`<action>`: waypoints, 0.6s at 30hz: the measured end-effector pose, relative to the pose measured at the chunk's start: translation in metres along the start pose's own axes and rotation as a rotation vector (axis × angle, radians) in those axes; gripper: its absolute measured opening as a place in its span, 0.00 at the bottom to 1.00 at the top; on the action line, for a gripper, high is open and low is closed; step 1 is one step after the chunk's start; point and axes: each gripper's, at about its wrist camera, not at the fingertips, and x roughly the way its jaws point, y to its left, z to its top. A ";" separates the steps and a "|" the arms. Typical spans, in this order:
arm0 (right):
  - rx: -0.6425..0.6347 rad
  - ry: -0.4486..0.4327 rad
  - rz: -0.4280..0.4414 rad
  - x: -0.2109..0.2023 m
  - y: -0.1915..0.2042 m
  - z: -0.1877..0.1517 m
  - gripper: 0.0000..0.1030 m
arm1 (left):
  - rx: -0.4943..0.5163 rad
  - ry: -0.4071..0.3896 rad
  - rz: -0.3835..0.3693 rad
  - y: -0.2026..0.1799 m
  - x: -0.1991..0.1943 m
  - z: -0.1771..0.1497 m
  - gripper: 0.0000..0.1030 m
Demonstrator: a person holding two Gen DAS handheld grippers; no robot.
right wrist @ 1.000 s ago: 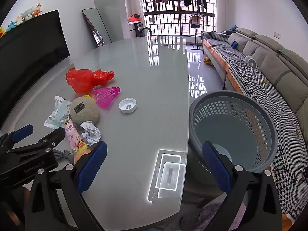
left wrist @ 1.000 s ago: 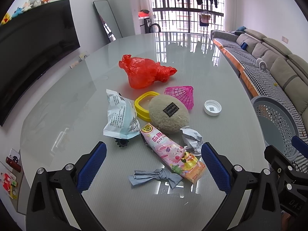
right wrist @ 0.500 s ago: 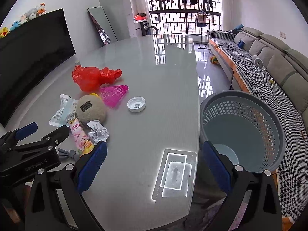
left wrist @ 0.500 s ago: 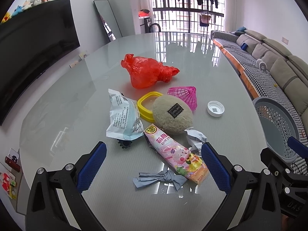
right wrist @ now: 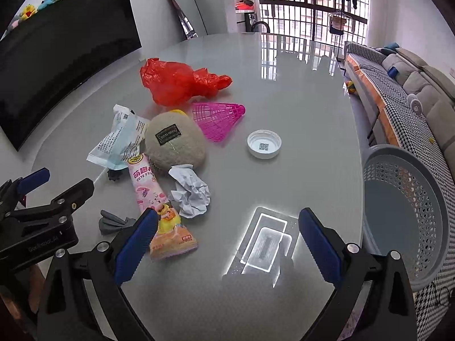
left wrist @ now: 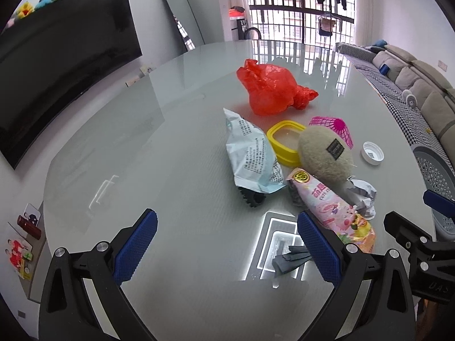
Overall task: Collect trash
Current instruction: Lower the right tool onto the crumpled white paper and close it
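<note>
Both the left gripper (left wrist: 227, 244) and right gripper (right wrist: 227, 244) are spread wide, empty, above the glossy grey table (right wrist: 284, 85). The pink snack packet reading "CUTE STICK" (right wrist: 150, 196) lies at the right gripper's ten o'clock, touching the crumpled white paper ball (right wrist: 192, 191).

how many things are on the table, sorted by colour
red: 1, plastic bag
pink: 2, shuttlecock, snack packet
yellow: 1, lid
white: 3, bottle cap, crumpled paper, printed pouch
beige: 1, felt ball
grey: 1, bow
black: 1, gear
total: 10
</note>
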 end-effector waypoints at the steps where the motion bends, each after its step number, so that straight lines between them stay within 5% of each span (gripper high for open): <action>1: 0.000 0.004 0.002 0.005 0.001 0.002 0.92 | -0.004 0.005 0.001 0.002 0.001 -0.001 0.94; 12: -0.016 0.061 -0.001 0.042 0.010 0.021 0.89 | -0.037 0.041 -0.024 0.010 0.016 -0.002 0.94; 18: -0.041 0.087 0.003 0.053 0.016 0.025 0.67 | -0.052 0.056 -0.042 0.011 0.021 -0.003 0.94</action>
